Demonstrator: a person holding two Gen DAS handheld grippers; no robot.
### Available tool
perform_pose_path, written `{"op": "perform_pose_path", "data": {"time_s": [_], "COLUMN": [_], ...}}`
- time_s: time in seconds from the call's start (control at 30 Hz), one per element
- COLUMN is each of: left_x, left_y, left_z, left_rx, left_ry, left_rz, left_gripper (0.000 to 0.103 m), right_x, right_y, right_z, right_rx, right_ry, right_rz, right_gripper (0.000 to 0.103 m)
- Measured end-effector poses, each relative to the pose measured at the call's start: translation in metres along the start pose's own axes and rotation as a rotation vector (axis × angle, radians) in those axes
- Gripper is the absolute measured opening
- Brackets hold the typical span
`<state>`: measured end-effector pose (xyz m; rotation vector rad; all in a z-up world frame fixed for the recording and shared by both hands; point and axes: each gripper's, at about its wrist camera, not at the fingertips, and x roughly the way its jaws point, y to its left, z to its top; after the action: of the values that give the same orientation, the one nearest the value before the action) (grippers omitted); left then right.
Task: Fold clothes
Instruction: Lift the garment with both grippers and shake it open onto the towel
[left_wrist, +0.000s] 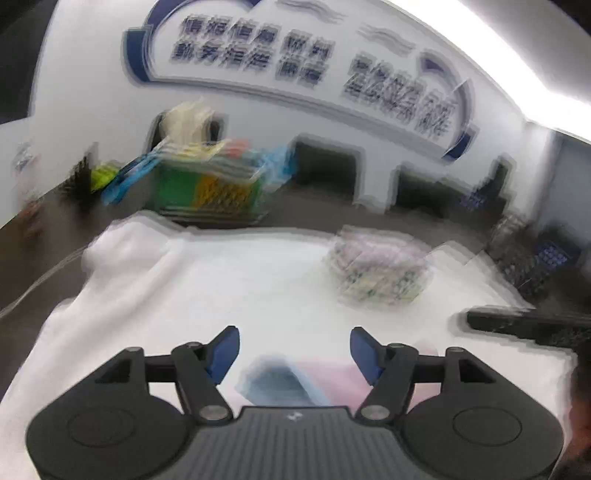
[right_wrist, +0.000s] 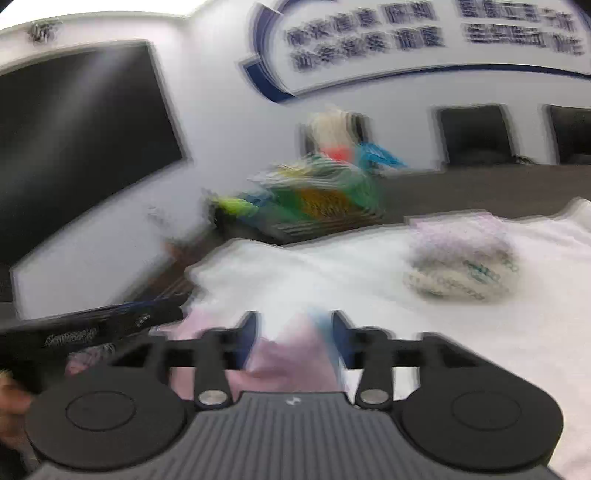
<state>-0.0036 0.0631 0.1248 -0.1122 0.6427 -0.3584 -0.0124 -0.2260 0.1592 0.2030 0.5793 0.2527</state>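
Pink garment (left_wrist: 332, 380) lies near me on the white-covered worktop (left_wrist: 240, 280); left claw (left_wrist: 294, 354) and right claw (right_wrist: 294, 334) hang open, empty — I'd pinch both near corners evenly before lifting.

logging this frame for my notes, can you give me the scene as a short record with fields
surface: white cloth spread over the table
garment: pink garment lying below both grippers
folded pile: patterned bundle further back on the cloth
left gripper: open, nothing between its fingers
right gripper: open, above the pink garment
background: colourful basket, blurred
image: heavy motion blur
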Motion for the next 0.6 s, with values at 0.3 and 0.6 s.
{"op": "perform_pose_path", "data": {"time_s": [0.3, 0.6], "left_x": [-0.01, 0.008], "left_y": [-0.03, -0.047], "left_z": [-0.104, -0.107], "left_rx": [-0.058, -0.018], "left_ry": [0.126, 0.074], "left_rz": [-0.185, -0.118], "left_gripper": [0.072, 0.0], "right_x": [0.005, 0.009], "right_y": [-0.079, -0.049], "right_z": [-0.101, -0.109], "right_rx": [0.191, 0.163], "right_ry": [0.171, 0.157], "right_rz": [0.103, 0.148], "right_gripper": [0.071, 0.003]}}
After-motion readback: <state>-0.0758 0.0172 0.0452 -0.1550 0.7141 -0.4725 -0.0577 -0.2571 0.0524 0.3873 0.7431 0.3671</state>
